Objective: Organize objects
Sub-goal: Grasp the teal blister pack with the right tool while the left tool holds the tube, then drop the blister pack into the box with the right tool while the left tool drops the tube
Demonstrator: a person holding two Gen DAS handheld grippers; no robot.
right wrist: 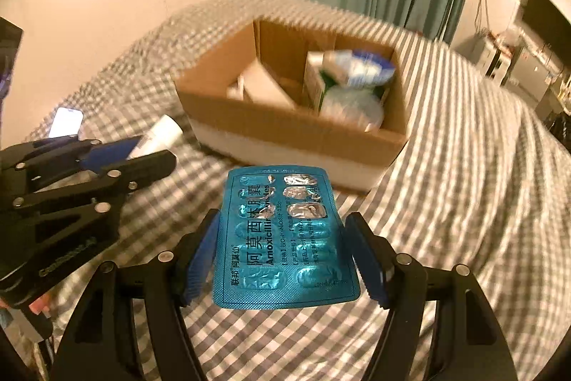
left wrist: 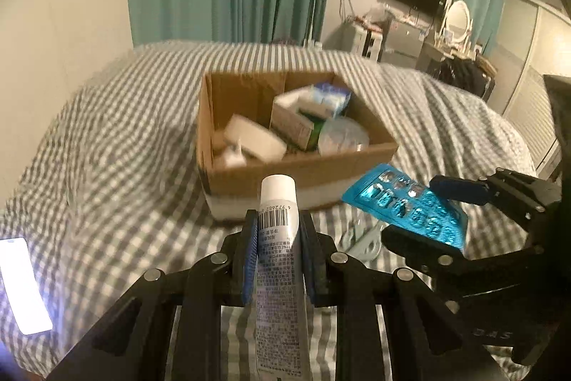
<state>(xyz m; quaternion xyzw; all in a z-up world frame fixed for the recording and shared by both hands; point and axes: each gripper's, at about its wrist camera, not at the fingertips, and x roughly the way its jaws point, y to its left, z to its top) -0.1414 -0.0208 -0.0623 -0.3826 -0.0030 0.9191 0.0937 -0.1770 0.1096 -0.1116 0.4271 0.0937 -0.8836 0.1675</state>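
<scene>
A white tube (left wrist: 276,195) with a white cap and a barcode is clamped in my left gripper (left wrist: 279,216), which is shut on it and holds it above the bed. The right wrist view shows the tube's cap (right wrist: 166,131) sticking out of the left gripper (right wrist: 157,150). My right gripper (right wrist: 282,216) is shut on a blue blister pack (right wrist: 282,256) of capsules, its pads pressing on both long edges. From the left wrist, that blister pack (left wrist: 407,206) hangs tilted at the right. An open cardboard box (left wrist: 303,166) (right wrist: 285,127) sits just beyond both grippers.
The box holds several medicine cartons and white packs. It rests on a bed with a grey checked sheet (left wrist: 107,149). A lit phone (left wrist: 23,284) (right wrist: 66,122) lies at the left. A pale small object (left wrist: 360,241) lies on the sheet between the grippers.
</scene>
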